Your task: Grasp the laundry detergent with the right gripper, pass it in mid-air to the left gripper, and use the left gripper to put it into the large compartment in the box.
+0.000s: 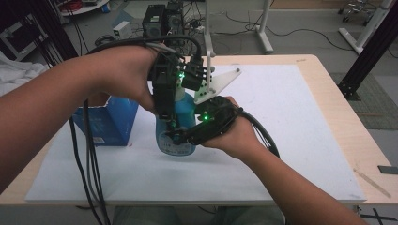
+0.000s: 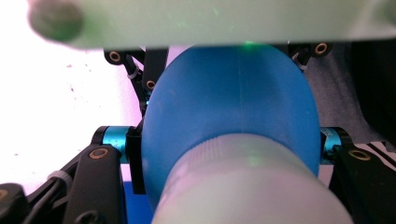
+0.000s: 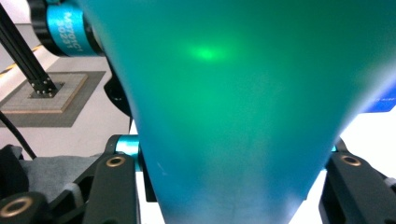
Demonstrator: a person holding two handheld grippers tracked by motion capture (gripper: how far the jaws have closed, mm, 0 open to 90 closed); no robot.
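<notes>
Both hands are bunched over the middle of the white mat (image 1: 281, 140), and the thing they are working on is a blue plastic bottle (image 1: 180, 126) with a pale, whitish cap or spray head at its top, standing upright on the mat just beside a blue cardboard box (image 1: 110, 119). The left gripper (image 1: 165, 101) comes down from above onto the upper part; its own view looks down along the pale ribbed collar (image 2: 252, 186) onto the blue shoulder, with a black jaw pressed against each flank, so it looks closed on the bottle near the neck. The right gripper (image 1: 187, 136) comes in low from the side, and in its view the blue-green wall of the bottle (image 3: 233, 116) sits squarely between the two jaws, which hug it left and right, so that one grips the body. From where I stand, the reaching and grasping are done: one claw steadies the body and the other has the top. Whether the cap has begun to turn or loosen I cannot tell; it still sits on the neck, with no gap that I can make out. So I'd judge the main work, twisting or lifting the top free, is still ahead.
</notes>
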